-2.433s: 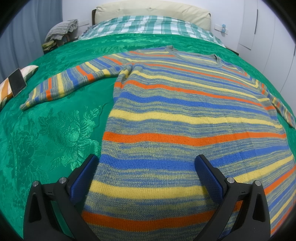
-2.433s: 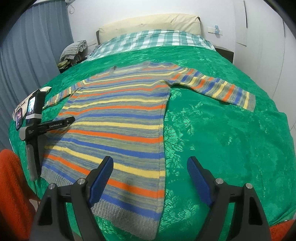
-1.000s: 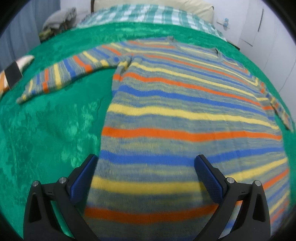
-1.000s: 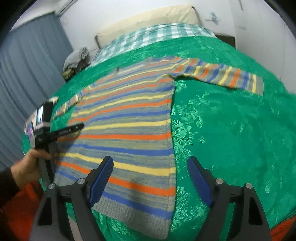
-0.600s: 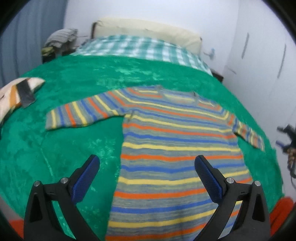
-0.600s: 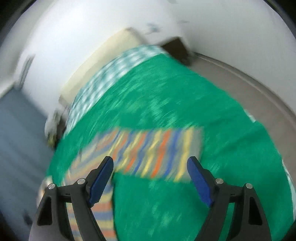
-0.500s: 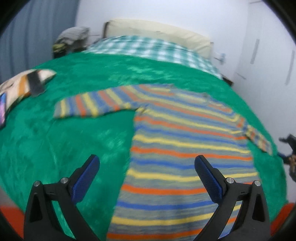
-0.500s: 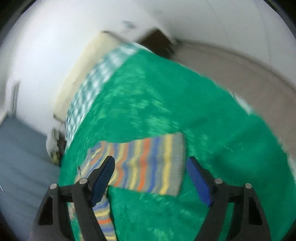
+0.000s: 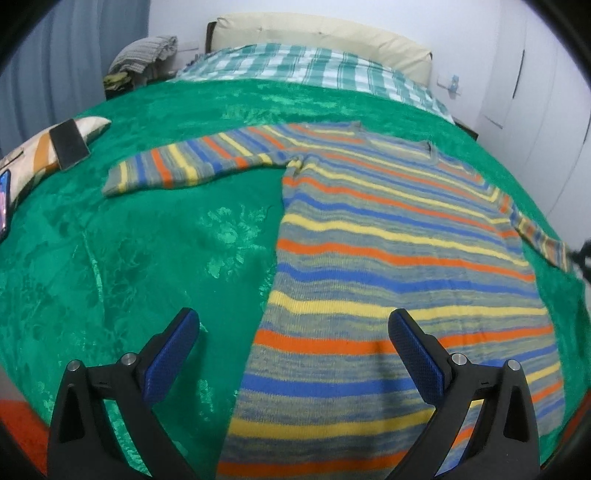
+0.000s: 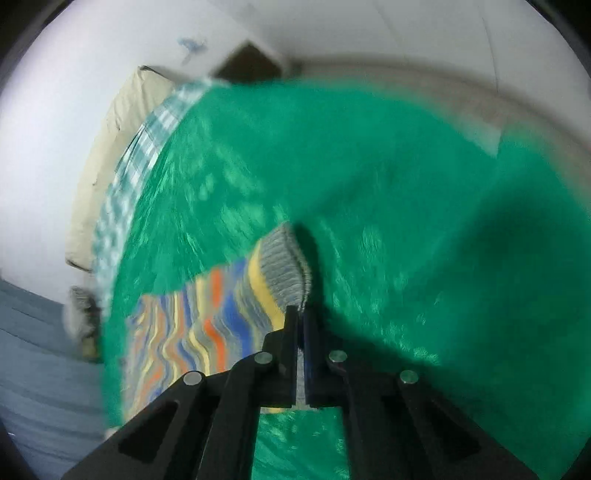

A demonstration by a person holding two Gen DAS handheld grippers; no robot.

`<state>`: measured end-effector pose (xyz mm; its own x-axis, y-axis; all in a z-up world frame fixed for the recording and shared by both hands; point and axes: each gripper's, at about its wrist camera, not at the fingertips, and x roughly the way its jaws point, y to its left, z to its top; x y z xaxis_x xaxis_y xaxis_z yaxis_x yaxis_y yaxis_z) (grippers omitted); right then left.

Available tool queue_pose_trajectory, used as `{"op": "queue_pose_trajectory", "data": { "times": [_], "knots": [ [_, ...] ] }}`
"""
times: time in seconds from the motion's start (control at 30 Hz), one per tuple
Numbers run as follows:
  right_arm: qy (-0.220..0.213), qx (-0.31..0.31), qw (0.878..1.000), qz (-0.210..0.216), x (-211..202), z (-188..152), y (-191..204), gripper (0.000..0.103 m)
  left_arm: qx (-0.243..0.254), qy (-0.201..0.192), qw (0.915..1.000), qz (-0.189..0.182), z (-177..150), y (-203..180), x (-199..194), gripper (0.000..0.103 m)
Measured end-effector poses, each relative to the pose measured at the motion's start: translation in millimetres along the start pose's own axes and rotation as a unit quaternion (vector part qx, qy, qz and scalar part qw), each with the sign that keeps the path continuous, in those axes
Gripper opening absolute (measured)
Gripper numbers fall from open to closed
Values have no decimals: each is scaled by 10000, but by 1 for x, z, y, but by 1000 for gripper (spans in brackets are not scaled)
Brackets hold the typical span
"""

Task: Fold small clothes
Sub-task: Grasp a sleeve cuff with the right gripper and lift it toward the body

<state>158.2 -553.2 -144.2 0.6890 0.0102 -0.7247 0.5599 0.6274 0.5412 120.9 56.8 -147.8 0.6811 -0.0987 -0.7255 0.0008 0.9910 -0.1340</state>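
Note:
A striped knit sweater (image 9: pixel 388 240) in blue, yellow, orange and grey lies flat on a green bedspread (image 9: pixel 147 258). Its left sleeve (image 9: pixel 192 166) stretches out toward the left. My left gripper (image 9: pixel 293 339) hovers open over the sweater's lower left edge, with nothing between its fingers. In the right wrist view my right gripper (image 10: pixel 300 314) is shut on the grey cuff (image 10: pixel 284 266) of the right sleeve (image 10: pixel 207 325), which is lifted a little off the bedspread (image 10: pixel 406 221). The right gripper shows only as a dark shape at the far right edge of the left wrist view.
A striped cushion with a dark phone (image 9: pixel 68 146) on it lies at the bed's left edge. A checked blanket (image 9: pixel 314 70) and cream headboard (image 9: pixel 321 29) are at the far end. Folded clothes (image 9: pixel 144 55) sit at back left. White wardrobe doors (image 9: pixel 546 92) stand on the right.
My right gripper swung right to the sleeve's end, rolled, and closed on the grey cuff. My left gripper drew back and shifted left, so the whole sweater now shows.

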Motion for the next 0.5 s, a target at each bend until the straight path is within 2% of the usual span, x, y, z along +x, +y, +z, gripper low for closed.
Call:
{"op": "queue_pose_trajectory", "data": {
  "times": [0.07, 0.17, 0.27, 0.4, 0.43, 0.47, 0.5],
  "knots": [
    [-236, -722, 9971, 38, -22, 4, 53, 2, -44, -50, 9999, -90, 3, 2, -3, 102],
    [-306, -1712, 9832, 561, -45, -3, 149, 2, -108, -110, 9996, -228, 8, 5, -7, 102],
    [-43, -2356, 9633, 1282, -48, -30, 245, 2, -198, -139, 9993, -295, 12, 10, -9, 102],
    [557, -2960, 9361, 1817, -13, -88, 344, 3, -318, -206, 9989, -258, 14, 20, -11, 102],
    [878, -2985, 9290, 2006, 6, -104, 360, 7, -347, -209, 9989, -231, 15, 23, -11, 102],
    [1283, -2926, 9236, 2120, 27, -116, 369, 26, -368, -203, 9989, -203, 15, 26, -10, 102],
    [1673, -2781, 9212, 2145, 46, -133, 372, 41, -393, -177, 9989, -157, 15, 29, -9, 102]
  ]
}}
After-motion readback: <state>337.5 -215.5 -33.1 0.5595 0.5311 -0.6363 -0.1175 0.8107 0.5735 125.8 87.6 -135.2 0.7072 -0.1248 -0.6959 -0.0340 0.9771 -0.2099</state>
